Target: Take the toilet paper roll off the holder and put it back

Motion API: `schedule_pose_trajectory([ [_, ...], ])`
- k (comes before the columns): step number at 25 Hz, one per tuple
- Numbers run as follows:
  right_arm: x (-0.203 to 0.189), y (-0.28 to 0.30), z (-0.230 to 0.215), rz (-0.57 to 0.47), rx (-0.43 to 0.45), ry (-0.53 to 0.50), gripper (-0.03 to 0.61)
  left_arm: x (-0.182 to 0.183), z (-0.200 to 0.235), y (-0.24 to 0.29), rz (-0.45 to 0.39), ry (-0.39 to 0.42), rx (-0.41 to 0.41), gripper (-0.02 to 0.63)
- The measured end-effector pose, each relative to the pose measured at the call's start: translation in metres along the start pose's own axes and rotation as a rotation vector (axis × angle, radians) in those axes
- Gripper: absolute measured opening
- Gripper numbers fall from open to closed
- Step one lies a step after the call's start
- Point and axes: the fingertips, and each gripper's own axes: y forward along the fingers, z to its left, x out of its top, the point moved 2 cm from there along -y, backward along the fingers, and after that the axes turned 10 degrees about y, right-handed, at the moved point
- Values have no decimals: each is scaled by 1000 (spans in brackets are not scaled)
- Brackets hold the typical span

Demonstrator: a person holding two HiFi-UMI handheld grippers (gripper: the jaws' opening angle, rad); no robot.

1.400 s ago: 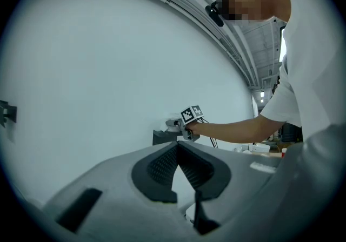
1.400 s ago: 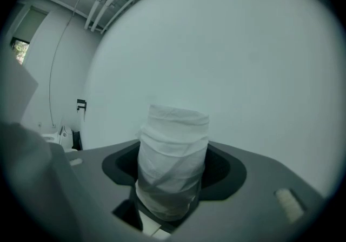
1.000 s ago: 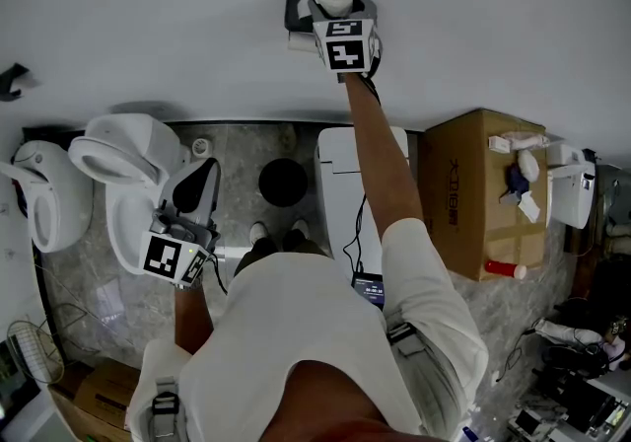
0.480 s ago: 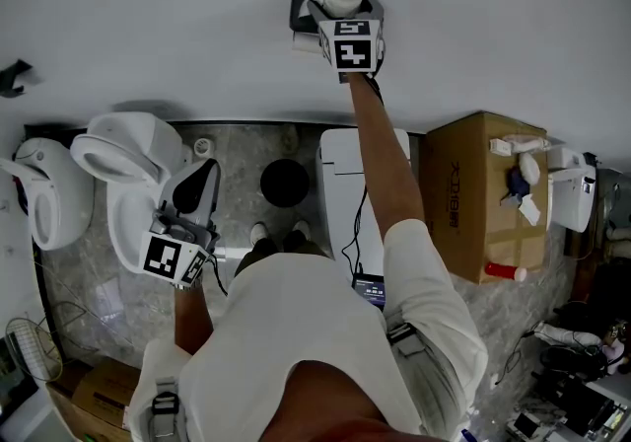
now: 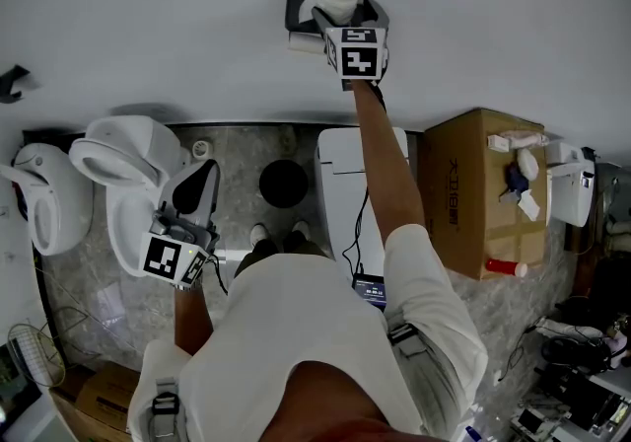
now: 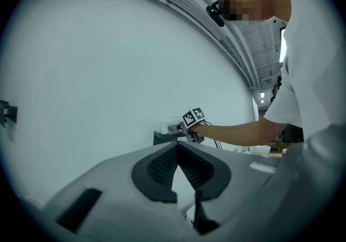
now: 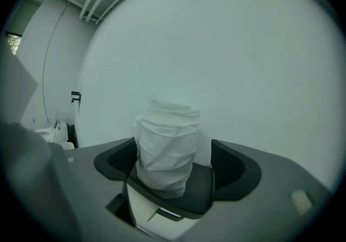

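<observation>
Right gripper view tells me what is new: a moment ago the right gripper (image 7: 174, 155) had its jaws pressed into the toilet paper roll (image 7: 165, 146), and now they stand apart. There is a plain gap between the paper and the right-hand jaw. The left-hand jaw is so close to the wrinkled paper that I cannot tell whether it touches. The roll stands upright on the dark shelf of the holder (image 7: 203, 195), near its left edge, with the white wall (image 7: 227, 46) just behind.

Head view agrees: the roll sits on end on the wall-mounted holder, my right arm stretched up to it, and the gripper has shifted only slightly.

I read this as a release, with the roll now resting on the holder where the task wants it and bearing its own weight. From here I would draw the right gripper straight back, minding the left-hand jaw so it does not drag loose paper off the shelf edge.

My left gripper (image 6: 177, 152) has not moved; it hangs low at my side, jaws together on nothing.
</observation>
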Motion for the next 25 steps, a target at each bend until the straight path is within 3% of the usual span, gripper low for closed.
schedule_pose_trajectory([
  [5,13,-41,14,-89,72,64,425,1,-1,1,-3,1,-9,3],
  [10,33,-104,35,-212,147,72,400,1,-3,1,-2,0,-15,3],
  [16,38,-189,49,-287,236,68,391,3,-7,5,-12,1,-34,2],
  [18,30,-220,52,-289,272,32,340,4,-8,6,-12,1,-41,2],
  [22,10,-282,60,-289,299,-48,310,6,-11,8,-15,6,-55,3],
  [25,-1,-318,68,-281,311,-27,196,8,-14,11,-22,11,-68,3],
])
